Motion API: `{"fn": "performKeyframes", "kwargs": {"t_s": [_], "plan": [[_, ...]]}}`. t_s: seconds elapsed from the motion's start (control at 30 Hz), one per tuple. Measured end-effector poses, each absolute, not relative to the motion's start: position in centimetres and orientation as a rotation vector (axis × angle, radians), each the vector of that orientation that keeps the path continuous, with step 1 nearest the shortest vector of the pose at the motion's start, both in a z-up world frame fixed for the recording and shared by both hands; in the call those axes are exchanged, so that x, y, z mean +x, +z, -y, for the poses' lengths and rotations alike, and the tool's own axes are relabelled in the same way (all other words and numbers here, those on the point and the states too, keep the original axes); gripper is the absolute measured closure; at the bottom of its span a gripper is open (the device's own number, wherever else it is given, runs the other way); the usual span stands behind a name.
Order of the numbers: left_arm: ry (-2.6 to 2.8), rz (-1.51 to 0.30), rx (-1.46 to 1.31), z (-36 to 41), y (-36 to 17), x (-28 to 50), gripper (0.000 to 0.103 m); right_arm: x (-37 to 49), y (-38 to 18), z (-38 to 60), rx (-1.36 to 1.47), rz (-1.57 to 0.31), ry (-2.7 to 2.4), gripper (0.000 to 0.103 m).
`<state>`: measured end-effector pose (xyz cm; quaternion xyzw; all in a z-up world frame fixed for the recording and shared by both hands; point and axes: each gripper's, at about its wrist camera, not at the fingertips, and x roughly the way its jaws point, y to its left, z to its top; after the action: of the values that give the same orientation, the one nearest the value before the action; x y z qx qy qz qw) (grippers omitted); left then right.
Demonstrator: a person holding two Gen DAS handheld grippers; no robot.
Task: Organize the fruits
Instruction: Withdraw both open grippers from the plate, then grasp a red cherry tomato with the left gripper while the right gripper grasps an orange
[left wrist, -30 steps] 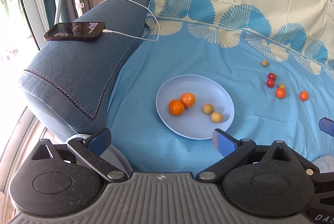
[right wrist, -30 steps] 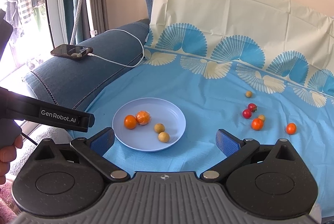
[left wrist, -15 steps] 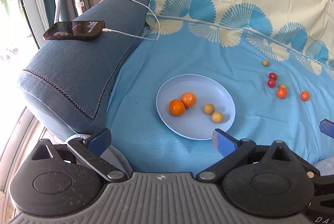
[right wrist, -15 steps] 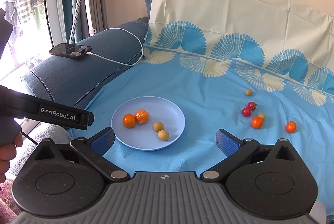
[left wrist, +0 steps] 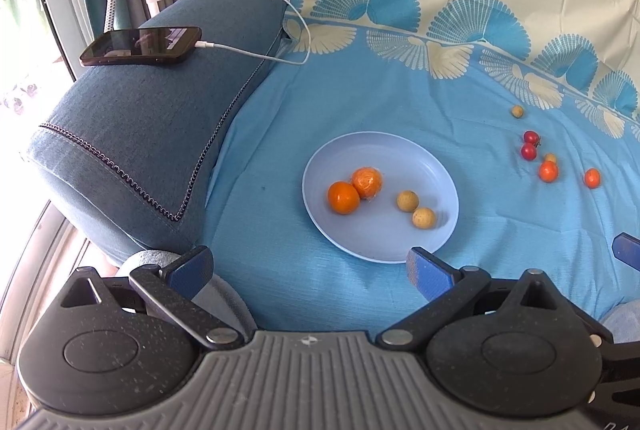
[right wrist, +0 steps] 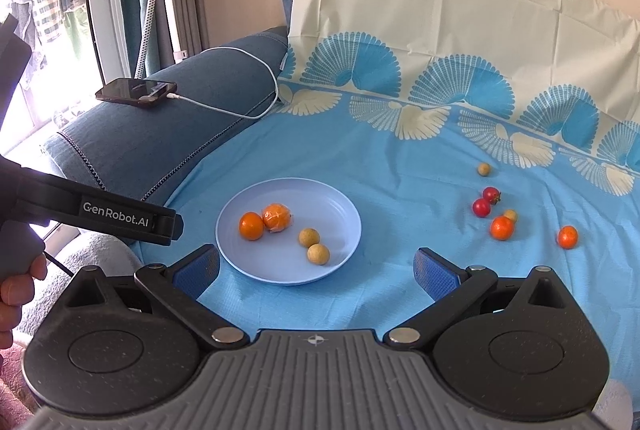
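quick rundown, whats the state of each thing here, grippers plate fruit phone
left gripper: open, holding nothing
right gripper: open, holding nothing
plate: flat on the cloth, holds four fruits
two oranges: on the plate, touching
two tan fruits: on the plate, side by side
loose fruits: six scattered on the cloth, off the plate
phone: on the sofa arm, cable plugged in

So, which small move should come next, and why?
Probably the open right gripper should reach toward the loose fruits, perhaps the nearer orange one. The plate holds four fruits already, six lie on the blue cloth, and both grippers are empty.
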<state>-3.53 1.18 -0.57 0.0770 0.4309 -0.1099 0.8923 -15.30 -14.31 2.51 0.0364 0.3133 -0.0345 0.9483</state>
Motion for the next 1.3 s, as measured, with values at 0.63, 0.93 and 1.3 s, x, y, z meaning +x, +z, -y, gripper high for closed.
{"fn": "performKeyframes", "kwargs": {"t_s": [0.63, 0.93, 1.3], "plan": [[-0.241, -0.93, 0.216, 3.4, -1.2, -1.3, 0.0, -14.9, 0.7, 18.3, 0.19, -0.627, -0.145, 0.001], [-0.284, -0.965, 0.253, 7.9, -2.3, 0.8, 0.0, -14.7, -1.2, 22.3, 0.25, -0.634, -0.254, 0.001], [-0.422, -0.972, 0.279, 18.8, -4.5, 5.4, 0.0, -13.6, -4.5, 31.9, 0.244, -0.616, -0.514, 0.001]]}}
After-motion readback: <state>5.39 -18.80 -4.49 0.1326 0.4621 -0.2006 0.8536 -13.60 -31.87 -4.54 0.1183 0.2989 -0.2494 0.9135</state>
